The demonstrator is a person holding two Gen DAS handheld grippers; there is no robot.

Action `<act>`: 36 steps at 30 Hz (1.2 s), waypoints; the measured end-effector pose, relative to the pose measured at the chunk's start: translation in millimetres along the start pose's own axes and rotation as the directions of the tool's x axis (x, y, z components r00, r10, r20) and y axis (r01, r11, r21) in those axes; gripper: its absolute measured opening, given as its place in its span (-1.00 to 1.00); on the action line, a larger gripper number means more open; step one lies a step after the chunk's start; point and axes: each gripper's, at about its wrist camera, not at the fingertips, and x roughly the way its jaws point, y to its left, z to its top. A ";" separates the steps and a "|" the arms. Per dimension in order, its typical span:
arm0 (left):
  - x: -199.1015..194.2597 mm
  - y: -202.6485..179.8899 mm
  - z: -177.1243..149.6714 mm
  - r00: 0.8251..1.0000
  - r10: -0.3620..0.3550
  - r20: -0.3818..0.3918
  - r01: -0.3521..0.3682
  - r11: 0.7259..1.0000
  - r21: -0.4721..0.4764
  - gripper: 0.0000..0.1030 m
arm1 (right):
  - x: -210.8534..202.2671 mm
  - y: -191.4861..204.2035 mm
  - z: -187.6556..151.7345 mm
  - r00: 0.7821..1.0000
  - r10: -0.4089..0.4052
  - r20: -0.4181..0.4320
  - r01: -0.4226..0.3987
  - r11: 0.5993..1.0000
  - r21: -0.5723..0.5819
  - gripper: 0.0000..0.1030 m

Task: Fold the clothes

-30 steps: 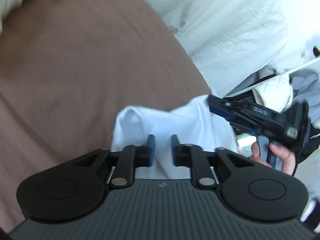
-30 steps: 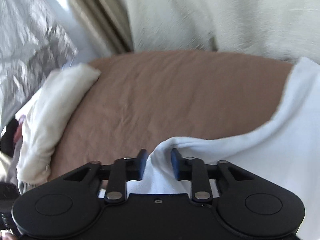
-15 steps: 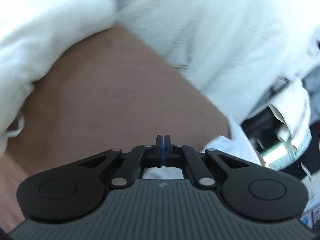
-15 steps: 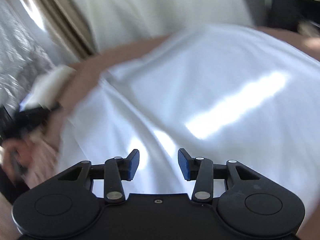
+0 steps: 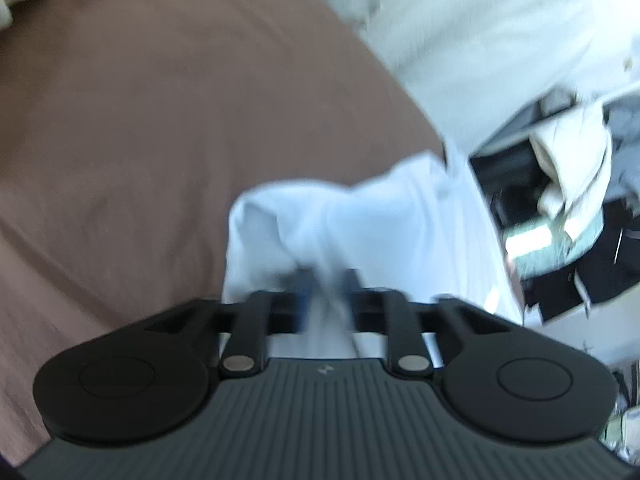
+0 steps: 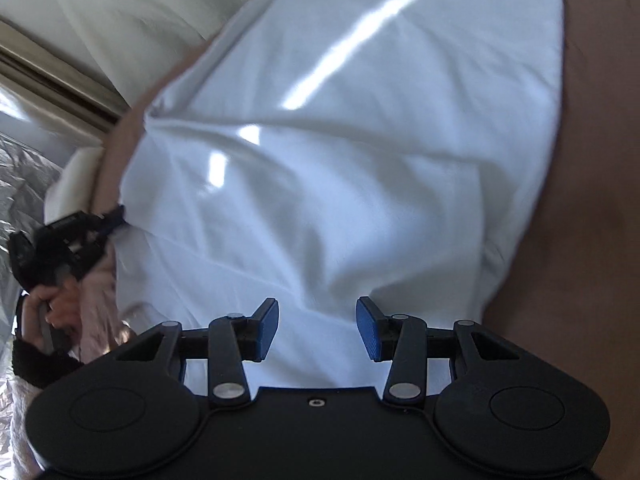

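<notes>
I see the white garment [image 6: 340, 152] spread on the brown bed sheet [image 5: 168, 112], its long axis running away from my right tool [image 6: 317, 328] toward the cream bedding [image 6: 132, 12]. That tool hovers tilted down over it, jaws parted, gripping nothing. My left tool [image 5: 326, 292] has just been opening; a blurred fold sits between its jaws, apparently released. No writing is readable. My left hand [image 6: 56, 308] holds its handle.
</notes>
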 end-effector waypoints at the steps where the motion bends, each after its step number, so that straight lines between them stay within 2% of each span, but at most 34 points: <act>1: 3.3 -0.2 -0.2 1.000 0.012 -0.019 -0.012 1.000 0.002 -0.20 | 0.6 0.4 0.5 1.000 0.012 0.014 -0.012 1.000 0.003 -0.05; 3: 4.6 -0.5 -0.6 1.000 0.000 0.008 0.000 1.000 -0.014 -0.15 | 0.9 -5.8 1.1 1.000 0.004 0.030 -0.005 0.999 0.038 0.02; 4: 8.8 0.9 0.7 1.000 -0.016 0.017 0.017 0.999 -0.032 -0.06 | 3.2 -9.2 0.3 1.000 0.001 0.020 -0.002 0.997 0.073 0.02; 6: 14.4 8.7 3.1 0.998 -0.059 0.037 0.062 0.994 -0.088 0.01 | 7.9 -18.4 -6.9 0.998 0.050 -0.026 -0.046 0.987 0.154 0.03; 7: 18.8 11.8 3.0 0.996 -0.072 0.052 0.078 0.990 -0.113 -0.07 | 10.3 -22.4 -12.3 0.995 0.091 -0.050 -0.080 0.978 0.194 0.03; 8: 20.5 14.1 2.0 0.996 -0.066 0.066 0.074 0.989 -0.126 -0.54 | 12.7 -26.4 -17.7 0.988 0.133 -0.073 -0.113 0.966 0.234 0.04; 9: 20.8 13.1 1.1 0.996 -0.035 0.078 0.043 0.994 -0.105 -0.76 | 20.9 -31.4 -23.9 0.971 0.216 -0.099 -0.178 0.937 0.300 0.04; 11: 17.7 6.4 -1.5 0.993 -0.008 0.117 0.011 1.000 -0.022 -0.92 | 32.2 -36.4 -31.5 0.957 0.281 -0.076 -0.230 0.891 0.392 0.02; 17: 2.3 -14.7 4.9 0.971 -0.005 0.238 -0.007 0.999 0.050 -0.92 | 4.6 -49.9 -29.5 0.982 0.181 0.059 -0.190 0.919 0.345 0.03; 19: -5.8 -12.5 6.0 0.964 0.009 0.266 -0.022 0.999 0.044 -0.92 | -3.5 -64.5 -41.3 0.980 0.155 0.125 -0.190 0.916 0.353 0.02; 21: -11.5 -8.5 6.5 0.957 0.035 0.288 -0.048 0.998 0.036 -0.92 | -1.9 -74.7 -54.2 0.965 0.186 0.185 -0.247 0.883 0.398 -0.01; 24: -9.7 3.3 5.5 0.965 0.033 0.260 -0.038 0.999 0.013 -0.93 | 2.6 -74.0 -49.9 0.967 0.166 0.191 -0.228 0.899 0.373 -0.02; 28: -6.8 8.9 4.3 0.971 0.051 0.232 -0.052 0.999 0.000 -0.92 | -1.4 -81.7 -46.6 0.962 0.165 0.215 -0.243 0.879 0.410 -0.01; 30: -9.2 9.5 5.1 0.971 0.046 0.235 -0.048 0.999 0.000 -0.92 | -5.3 -80.7 -46.0 0.963 0.141 0.229 -0.219 0.906 0.362 -0.06; 31: -11.0 9.1 4.9 0.969 0.042 0.242 -0.047 0.999 0.016 -0.92 | -6.7 -78.0 -44.6 0.964 0.125 0.237 -0.200 0.924 0.326 -0.32; 33: -11.7 4.5 4.3 0.967 0.045 0.249 -0.061 0.996 0.058 -0.92 | -14.4 -63.5 -43.1 0.965 0.095 0.244 -0.133 0.981 0.144 -0.80; 34: -10.8 0.5 4.0 0.967 0.051 0.250 -0.074 0.994 0.083 -0.92 | -18.8 -56.7 -44.9 0.963 0.082 0.257 -0.107 0.991 0.084 -0.81; 36: -11.3 -4.4 4.1 0.966 0.051 0.253 -0.079 0.992 0.101 -0.92 | -30.7 -49.6 -46.8 0.955 0.093 0.282 -0.114 0.992 0.059 -0.82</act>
